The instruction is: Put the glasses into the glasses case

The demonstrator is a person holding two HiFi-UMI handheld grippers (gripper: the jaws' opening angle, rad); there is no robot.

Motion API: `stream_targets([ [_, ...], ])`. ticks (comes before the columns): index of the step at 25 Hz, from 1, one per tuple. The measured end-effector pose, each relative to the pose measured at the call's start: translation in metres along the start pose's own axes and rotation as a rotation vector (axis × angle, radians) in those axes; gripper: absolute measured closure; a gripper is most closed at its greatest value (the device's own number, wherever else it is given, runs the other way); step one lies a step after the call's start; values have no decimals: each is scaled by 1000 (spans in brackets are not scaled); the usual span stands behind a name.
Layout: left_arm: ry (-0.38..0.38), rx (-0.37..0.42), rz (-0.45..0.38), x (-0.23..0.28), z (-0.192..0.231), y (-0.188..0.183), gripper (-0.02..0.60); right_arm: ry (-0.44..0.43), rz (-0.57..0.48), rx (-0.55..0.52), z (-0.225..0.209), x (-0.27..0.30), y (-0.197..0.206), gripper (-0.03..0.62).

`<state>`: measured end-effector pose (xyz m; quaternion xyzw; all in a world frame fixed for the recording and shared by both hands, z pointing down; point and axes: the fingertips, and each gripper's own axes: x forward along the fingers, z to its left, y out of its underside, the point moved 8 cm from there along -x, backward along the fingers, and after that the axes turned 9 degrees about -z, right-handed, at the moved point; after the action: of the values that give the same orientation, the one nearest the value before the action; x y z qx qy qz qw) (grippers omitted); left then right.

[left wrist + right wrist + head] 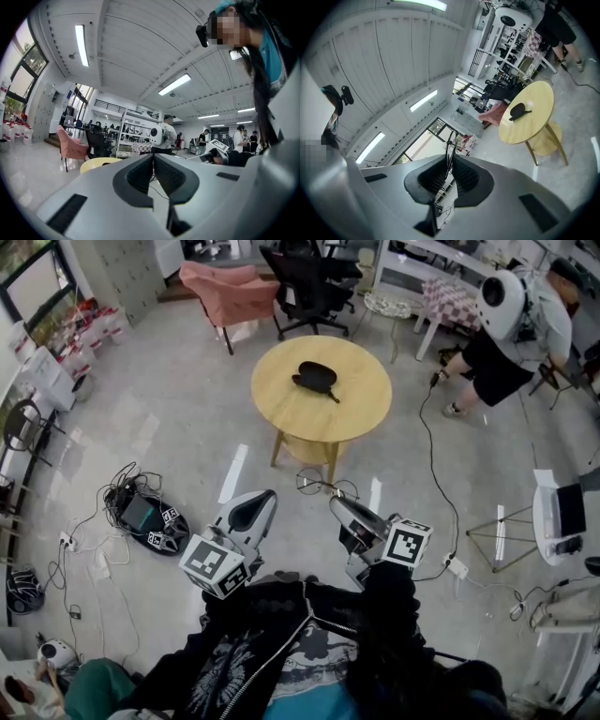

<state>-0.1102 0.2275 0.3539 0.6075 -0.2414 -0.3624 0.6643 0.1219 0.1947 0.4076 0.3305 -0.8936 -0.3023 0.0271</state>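
The black glasses case (314, 378) lies on a round yellow table (361, 413) some way ahead of me; in the right gripper view the case (518, 111) and the table (534, 123) sit off to the right. My right gripper (334, 501) is held level over the floor, shut on a thin wire-framed pair of glasses (311, 482). Seen from that right gripper (451, 159), the frame of the glasses (450, 143) sticks up from between the pads. My left gripper (270, 493) is beside it, also level. In its own view the left gripper (153, 157) has its jaws together on nothing.
A person with a white backpack (506, 306) stands right of the table. A pink chair (230, 292) and a black office chair (309, 277) are behind it. Cables and a device (141, 514) lie on the floor at left, a power strip (457, 568) at right.
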Motion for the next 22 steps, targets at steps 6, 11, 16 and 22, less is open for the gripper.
stream_targets([
  [6, -12, -5, 12, 18, -15, 11, 568, 2, 13, 14, -17, -15, -14, 545],
  [11, -31, 5, 31, 30, -20, 18, 568, -10, 21, 39, -32, -19, -22, 545],
  [16, -48, 24, 56, 36, -11, 14, 568, -33, 18, 43, -41, -3, -29, 545],
  [22, -49, 23, 73, 53, 20, 19, 568, -10, 14, 80, -63, 22, -35, 545],
])
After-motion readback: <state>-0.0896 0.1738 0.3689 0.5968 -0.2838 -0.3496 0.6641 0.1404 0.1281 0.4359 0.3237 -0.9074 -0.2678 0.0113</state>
